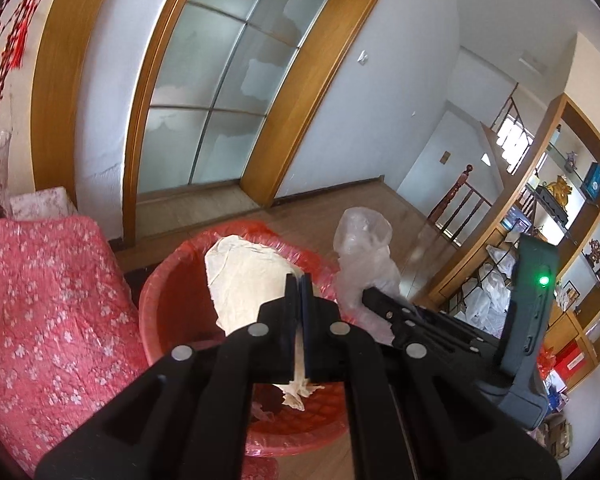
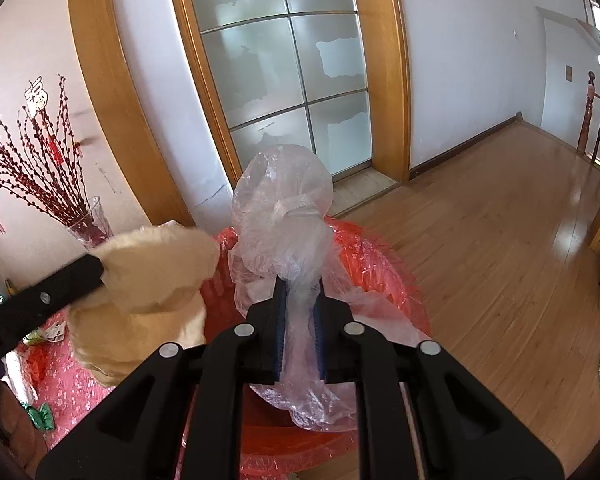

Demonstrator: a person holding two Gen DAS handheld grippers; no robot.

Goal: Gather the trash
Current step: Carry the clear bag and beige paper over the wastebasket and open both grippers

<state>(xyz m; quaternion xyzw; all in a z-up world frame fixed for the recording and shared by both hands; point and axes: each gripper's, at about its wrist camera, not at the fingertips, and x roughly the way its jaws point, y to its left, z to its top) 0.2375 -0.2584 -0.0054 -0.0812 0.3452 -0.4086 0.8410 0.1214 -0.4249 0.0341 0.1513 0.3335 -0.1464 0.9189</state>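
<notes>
My left gripper (image 1: pixel 299 284) is shut on a crumpled cream paper tissue (image 1: pixel 248 280) and holds it above a red bin (image 1: pixel 156 312) lined with a red plastic bag. My right gripper (image 2: pixel 299 286) is shut on a crumpled clear plastic bag (image 2: pixel 284 208) and holds it over the same red bin (image 2: pixel 380 264). The right gripper (image 1: pixel 384 300) and its clear bag (image 1: pixel 364 256) show to the right in the left wrist view. The left gripper's finger (image 2: pixel 60 288) and the tissue (image 2: pixel 156 272) show at the left in the right wrist view.
A pink floral-covered surface (image 1: pixel 48 312) lies left of the bin. A frosted glass door in a wooden frame (image 2: pixel 284 72) is behind. A vase of red branches (image 2: pixel 88 224) stands at the left. Wooden floor (image 2: pixel 500 260) spreads right; display shelves (image 1: pixel 560 216) stand far right.
</notes>
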